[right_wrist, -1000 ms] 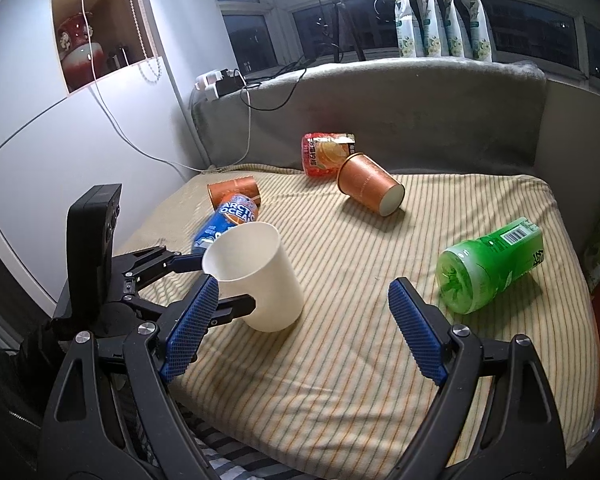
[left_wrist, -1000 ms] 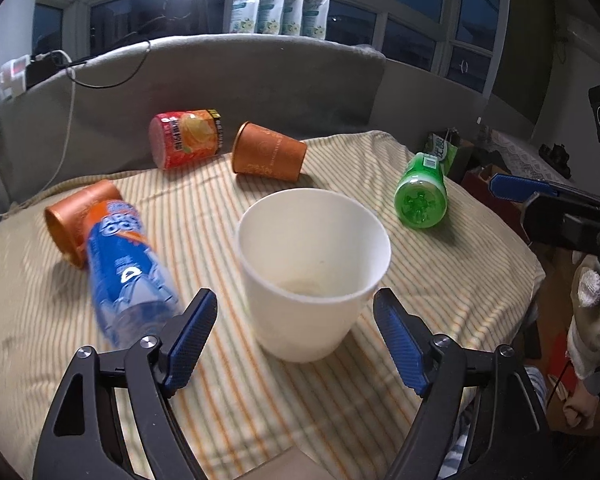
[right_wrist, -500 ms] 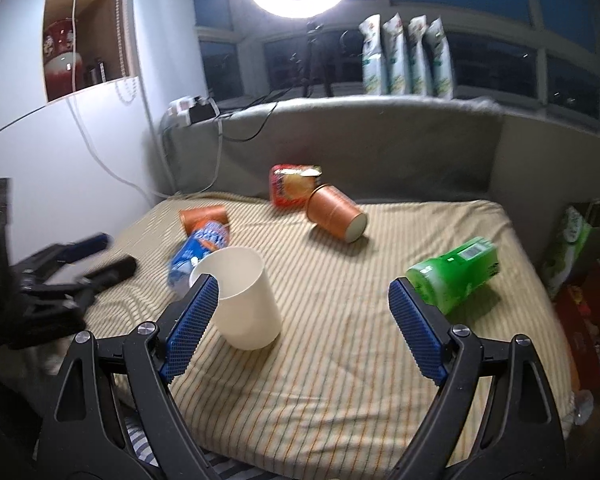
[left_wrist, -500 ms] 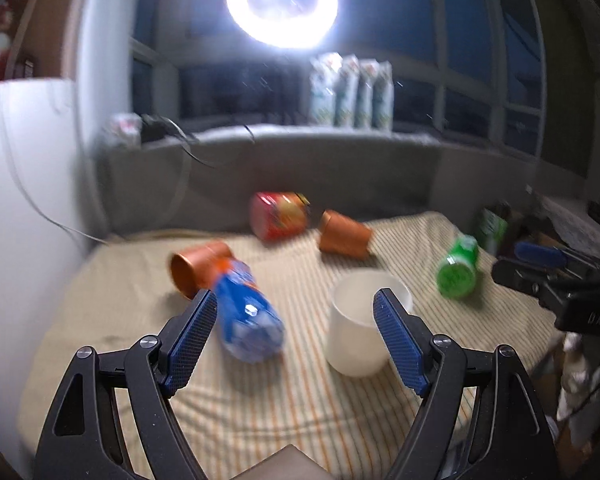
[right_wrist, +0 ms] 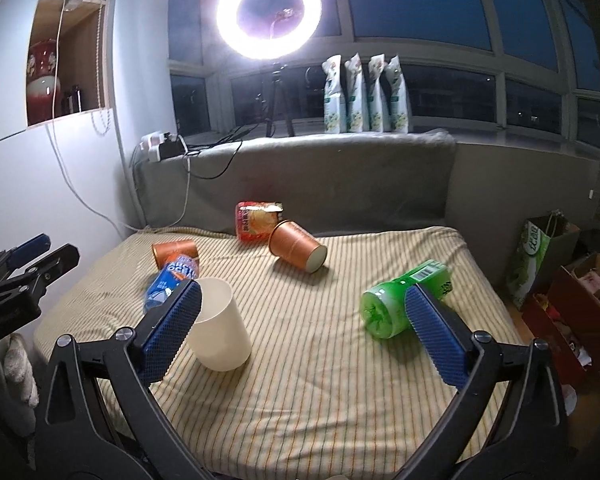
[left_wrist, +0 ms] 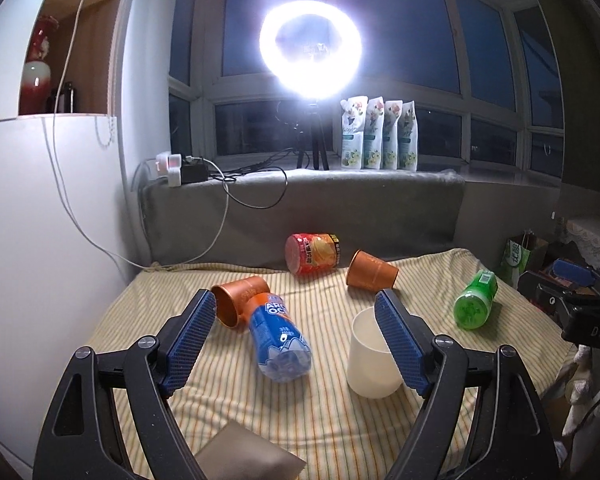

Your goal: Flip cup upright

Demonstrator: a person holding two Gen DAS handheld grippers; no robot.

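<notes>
I am holding my left gripper (left_wrist: 296, 344) spread wide and empty, my right gripper (right_wrist: 300, 332) gaping too, white cup (left_wrist: 374, 364) standing upright on the striped cloth (right_wrist: 320, 360), blue bottle (left_wrist: 278, 334) lying just beside it.

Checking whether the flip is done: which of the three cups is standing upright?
The white cup, nearest the camera, stands mouth up. Both orange cups lie on their sides further back.

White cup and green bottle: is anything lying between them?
No. In the right wrist view only bare striped cloth lies between the white cup and the green bottle.
</notes>
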